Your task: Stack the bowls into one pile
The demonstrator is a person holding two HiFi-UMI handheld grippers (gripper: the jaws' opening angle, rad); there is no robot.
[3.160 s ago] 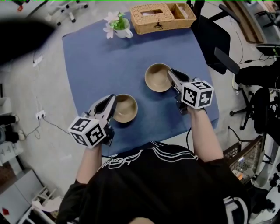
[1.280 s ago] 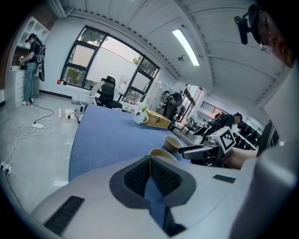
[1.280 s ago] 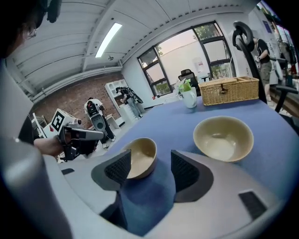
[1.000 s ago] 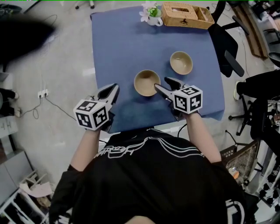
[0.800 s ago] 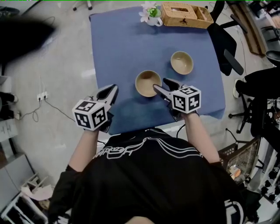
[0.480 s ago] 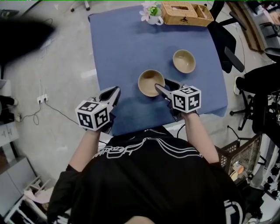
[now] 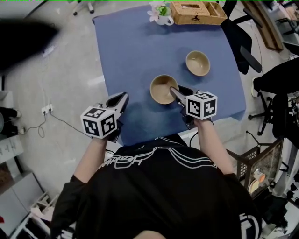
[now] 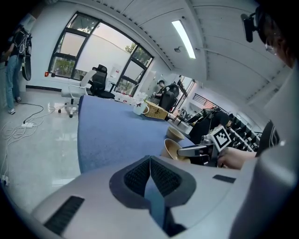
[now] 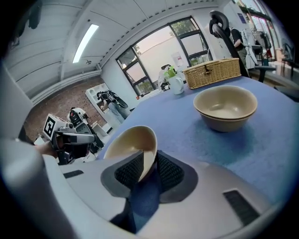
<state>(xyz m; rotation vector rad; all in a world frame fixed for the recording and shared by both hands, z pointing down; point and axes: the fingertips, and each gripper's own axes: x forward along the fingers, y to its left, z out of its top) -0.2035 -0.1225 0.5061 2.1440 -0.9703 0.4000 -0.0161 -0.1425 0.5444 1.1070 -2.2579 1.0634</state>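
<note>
Two tan bowls stand on the blue tablecloth (image 7: pixel 135 46). The near bowl (image 7: pixel 161 88) (image 9: pixel 133 142) has its right rim between the pads of my right gripper (image 7: pixel 175 91) (image 9: pixel 149 165). Its jaws have just been closing and now pinch that rim, one pad inside and one outside. The far bowl (image 7: pixel 197 63) (image 9: pixel 225 108) sits free, behind and to the right. My left gripper (image 7: pixel 122 98) (image 8: pixel 149 175) hovers at the table's near left edge, shut and empty, apart from both bowls.
A wicker basket (image 7: pixel 194 11) and a white mug with flowers (image 7: pixel 159 11) stand at the table's far edge. A dark office chair (image 7: pixel 238 37) is close to the right side. Bare floor with cables lies to the left.
My right gripper's jaws, wide around the near bowl's rim a second ago, have closed onto it. The left gripper has hardly shifted. Earlier, the right gripper was at the far bowl.
</note>
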